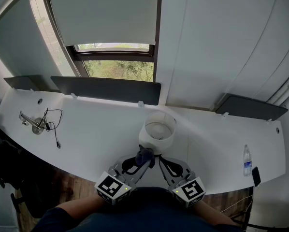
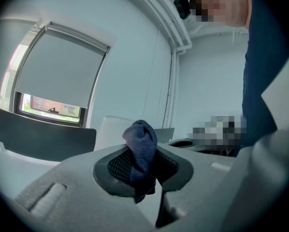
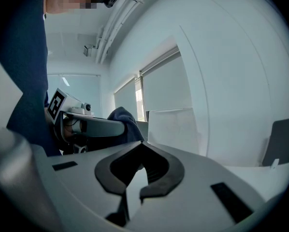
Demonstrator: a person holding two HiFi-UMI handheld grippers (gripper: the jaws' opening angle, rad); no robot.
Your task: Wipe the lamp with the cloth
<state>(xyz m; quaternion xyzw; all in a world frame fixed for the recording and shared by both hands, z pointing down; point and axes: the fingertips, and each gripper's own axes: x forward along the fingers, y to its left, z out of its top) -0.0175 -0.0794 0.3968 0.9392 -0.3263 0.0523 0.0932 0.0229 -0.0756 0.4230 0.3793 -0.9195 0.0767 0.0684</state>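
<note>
The lamp (image 1: 157, 130) has a white cylindrical shade and stands on the white desk (image 1: 96, 129), just beyond both grippers. My left gripper (image 1: 145, 157) is shut on a bunched dark blue cloth (image 1: 145, 154), which sits at the near left foot of the shade. In the left gripper view the cloth (image 2: 140, 149) sticks up from between the jaws of the left gripper (image 2: 143, 180), with the shade (image 2: 111, 129) behind it. My right gripper (image 1: 159, 159) is close beside, its jaws together with nothing in them. The right gripper view shows that gripper (image 3: 134, 191), the shade (image 3: 171, 129) ahead and the cloth (image 3: 122, 117) to the left.
A water bottle (image 1: 247, 160) and a small black object (image 1: 256, 176) lie at the desk's right end. A metal clamp with a black cable (image 1: 40, 123) sits at the left. Dark panels (image 1: 106, 89) line the desk's back edge below a window (image 1: 118, 67).
</note>
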